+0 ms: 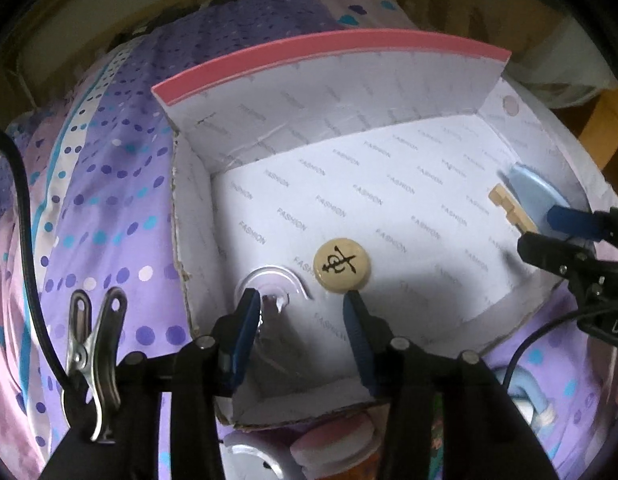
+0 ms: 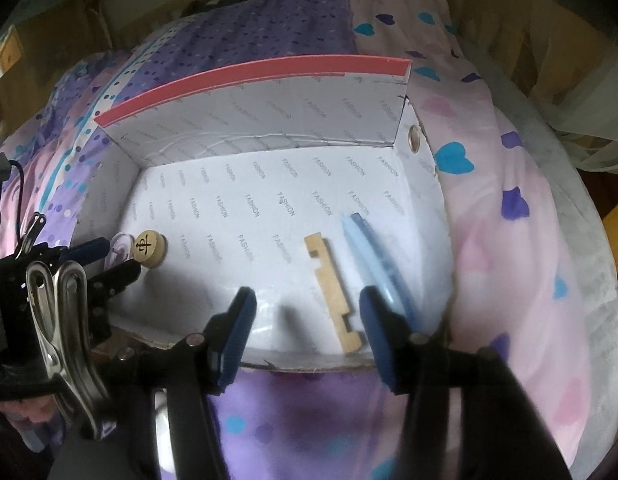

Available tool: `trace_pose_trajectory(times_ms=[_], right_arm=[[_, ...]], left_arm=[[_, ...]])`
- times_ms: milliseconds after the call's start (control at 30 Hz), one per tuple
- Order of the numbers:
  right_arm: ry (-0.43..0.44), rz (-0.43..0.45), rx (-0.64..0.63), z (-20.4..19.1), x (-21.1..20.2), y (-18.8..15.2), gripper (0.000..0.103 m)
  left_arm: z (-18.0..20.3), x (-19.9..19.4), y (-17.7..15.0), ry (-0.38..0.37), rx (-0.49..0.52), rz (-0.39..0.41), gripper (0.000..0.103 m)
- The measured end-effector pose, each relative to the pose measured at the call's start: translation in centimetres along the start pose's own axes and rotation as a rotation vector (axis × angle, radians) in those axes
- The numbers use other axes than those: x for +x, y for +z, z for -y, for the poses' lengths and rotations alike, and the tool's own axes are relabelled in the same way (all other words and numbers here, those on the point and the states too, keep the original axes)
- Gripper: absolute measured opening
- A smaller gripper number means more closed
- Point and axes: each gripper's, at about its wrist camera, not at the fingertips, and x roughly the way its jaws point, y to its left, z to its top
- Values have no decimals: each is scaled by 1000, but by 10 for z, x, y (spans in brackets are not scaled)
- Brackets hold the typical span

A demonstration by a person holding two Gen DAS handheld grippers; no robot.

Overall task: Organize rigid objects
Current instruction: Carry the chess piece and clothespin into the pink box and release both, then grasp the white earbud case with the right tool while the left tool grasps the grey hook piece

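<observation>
Jaws on our left gripper [image 1: 303,300] stand apart over the near left corner of the box [image 1: 389,80], gripping nothing; a clear plastic suction hook [image 1: 271,284] lies on the floor at its left finger, and the round game piece [image 1: 341,265] sits just beyond the right fingertip. Our right gripper [image 2: 307,308] is likewise parted and empty above the box's near right end. Between its fingers lies the notched wooden strip [image 2: 333,288]; a pale blue plastic piece [image 2: 373,252] lies just beside that, partly behind the right finger. Farther off, the box's back wall with its pink edge stands up, and dotted purple bedding [image 2: 269,20] spreads beyond.
</observation>
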Motion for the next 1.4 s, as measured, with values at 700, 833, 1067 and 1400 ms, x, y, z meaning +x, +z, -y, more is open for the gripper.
trace_pose_trajectory(times_ms=[700,833,1067,1400], right_arm=[[174,57,46,-40,-80,-115,57],[244,-18,78,-46,-54,-151,62],[276,56,50,-57,-39,-163,89],[354,73,88,-50,-42,-165,93]], left_arm=[[-46,-105,-155,-221,-200,129,47],[-55,-86,-183,-194,-258,114,47],[-40,-74,-177,-169,-212,83,60],[-53,-74,-179,-252,-269,102,69]])
